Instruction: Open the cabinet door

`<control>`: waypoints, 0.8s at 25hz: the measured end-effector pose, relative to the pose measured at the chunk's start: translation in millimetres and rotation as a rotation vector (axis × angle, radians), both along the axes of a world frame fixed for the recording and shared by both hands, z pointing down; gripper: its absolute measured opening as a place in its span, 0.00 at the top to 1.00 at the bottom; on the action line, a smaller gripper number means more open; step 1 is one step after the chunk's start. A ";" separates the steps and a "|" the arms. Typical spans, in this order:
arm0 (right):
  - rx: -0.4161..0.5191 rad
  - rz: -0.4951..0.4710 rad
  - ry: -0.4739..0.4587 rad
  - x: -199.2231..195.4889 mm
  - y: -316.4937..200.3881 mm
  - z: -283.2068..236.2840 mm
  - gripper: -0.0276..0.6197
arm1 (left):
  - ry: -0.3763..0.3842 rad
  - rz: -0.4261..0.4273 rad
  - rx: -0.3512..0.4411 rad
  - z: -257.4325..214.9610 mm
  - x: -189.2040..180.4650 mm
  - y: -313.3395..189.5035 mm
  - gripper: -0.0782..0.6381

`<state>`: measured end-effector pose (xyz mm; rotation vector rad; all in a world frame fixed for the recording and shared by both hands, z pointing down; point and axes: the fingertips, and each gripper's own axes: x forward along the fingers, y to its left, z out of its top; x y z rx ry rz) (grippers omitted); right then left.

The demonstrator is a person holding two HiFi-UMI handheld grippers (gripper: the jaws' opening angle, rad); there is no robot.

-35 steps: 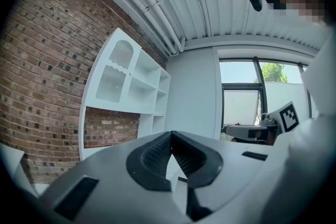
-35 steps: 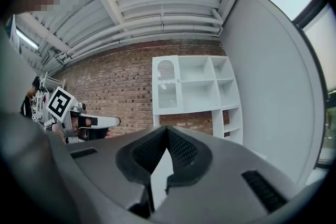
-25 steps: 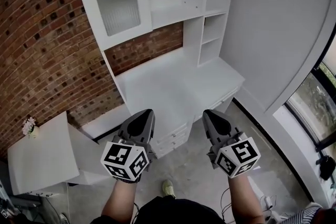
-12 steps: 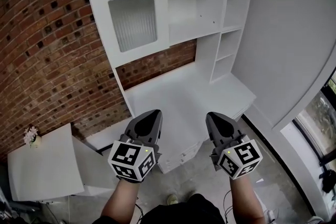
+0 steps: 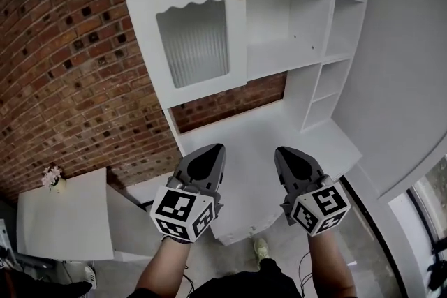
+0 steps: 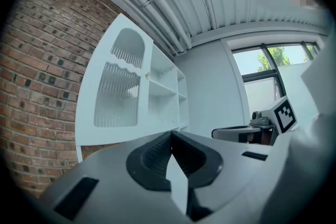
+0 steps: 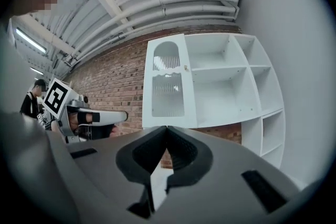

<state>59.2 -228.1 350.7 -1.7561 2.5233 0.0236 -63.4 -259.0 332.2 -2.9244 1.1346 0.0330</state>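
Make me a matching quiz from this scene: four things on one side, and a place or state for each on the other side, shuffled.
Things:
1. cabinet door
2. open shelves
3. flowers
4. left gripper

Descriptions:
A. jaws together, holding nothing
B. on the low white table, far left
C. shut, with ribbed glass panes
D. right of the door, above the desk top

Pairs: 1-C, 2-D, 3-B, 4-A
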 end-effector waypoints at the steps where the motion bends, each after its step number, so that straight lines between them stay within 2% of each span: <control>1: 0.003 -0.023 0.001 1.3 -10.8 -1.6 0.95 | -0.003 -0.018 0.005 -2.4 1.7 -8.1 0.88; 10: 0.042 -0.183 -0.008 17.3 -90.1 -25.1 0.95 | -0.042 -0.144 0.074 -32.5 27.6 -68.6 0.88; 20: 0.091 -0.311 -0.023 33.3 -150.5 -47.8 0.95 | -0.161 -0.252 0.253 -97.3 64.1 -121.0 0.88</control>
